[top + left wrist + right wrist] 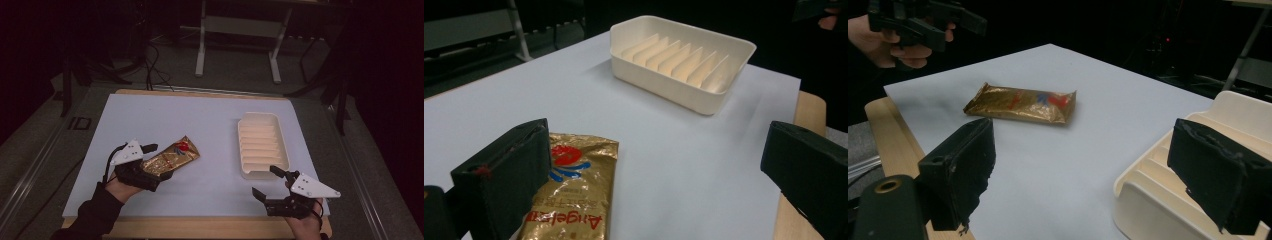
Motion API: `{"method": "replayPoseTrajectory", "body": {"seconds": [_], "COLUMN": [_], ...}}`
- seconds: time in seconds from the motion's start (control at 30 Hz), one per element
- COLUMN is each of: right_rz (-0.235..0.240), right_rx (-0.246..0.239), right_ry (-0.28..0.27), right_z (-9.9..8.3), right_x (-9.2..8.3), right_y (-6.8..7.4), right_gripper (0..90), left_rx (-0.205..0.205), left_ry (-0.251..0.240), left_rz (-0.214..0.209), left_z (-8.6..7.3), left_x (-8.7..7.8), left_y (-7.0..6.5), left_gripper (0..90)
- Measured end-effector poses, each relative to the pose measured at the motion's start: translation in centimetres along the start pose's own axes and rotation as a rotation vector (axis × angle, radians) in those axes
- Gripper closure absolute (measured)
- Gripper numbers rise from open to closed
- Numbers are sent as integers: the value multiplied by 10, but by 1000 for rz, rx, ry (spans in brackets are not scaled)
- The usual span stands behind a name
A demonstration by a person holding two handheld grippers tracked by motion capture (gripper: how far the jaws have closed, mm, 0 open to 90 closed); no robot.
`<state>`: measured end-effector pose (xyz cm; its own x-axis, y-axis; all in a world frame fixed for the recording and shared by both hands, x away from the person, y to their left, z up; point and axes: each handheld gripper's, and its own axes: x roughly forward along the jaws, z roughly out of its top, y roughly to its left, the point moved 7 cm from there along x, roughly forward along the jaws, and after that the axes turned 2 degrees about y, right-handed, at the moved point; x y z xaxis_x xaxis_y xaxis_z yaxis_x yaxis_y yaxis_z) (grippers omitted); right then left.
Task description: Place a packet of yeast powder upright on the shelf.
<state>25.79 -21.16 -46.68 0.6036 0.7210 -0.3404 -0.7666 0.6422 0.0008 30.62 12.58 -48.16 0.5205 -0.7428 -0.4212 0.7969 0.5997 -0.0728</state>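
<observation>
I am positioning my left claw (pixel 159 161) over the gold packet (pixel 171 157), jaws spread wide, the packet lying flat beneath my left jaw. My right claw (pixel 267 182), equally wide, is idling beside the ribbed tray (pixel 261 145). Next move, probably: centre, lower, close.

Your left tool (pixel 161 161) low at the near left, jaws wide apart, right tool (pixel 267 181) near right, jaws spread too
</observation>
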Motion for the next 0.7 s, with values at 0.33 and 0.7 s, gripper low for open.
{"method": "replayPoseTrajectory", "body": {"seconds": [0.33,0.7], "right_rz": [7,24], "right_rx": [5,-13], "right_ry": [-11,0], "right_z": [1,0], "right_x": [2,4], "right_y": [1,3], "right_gripper": [128,135], "left_rx": [-1,21], "left_ry": [42,117], "left_rz": [14,46], "left_z": [6,4], "left_x": [22,50], "left_y": [20,43], "left_gripper": [10,55]}}
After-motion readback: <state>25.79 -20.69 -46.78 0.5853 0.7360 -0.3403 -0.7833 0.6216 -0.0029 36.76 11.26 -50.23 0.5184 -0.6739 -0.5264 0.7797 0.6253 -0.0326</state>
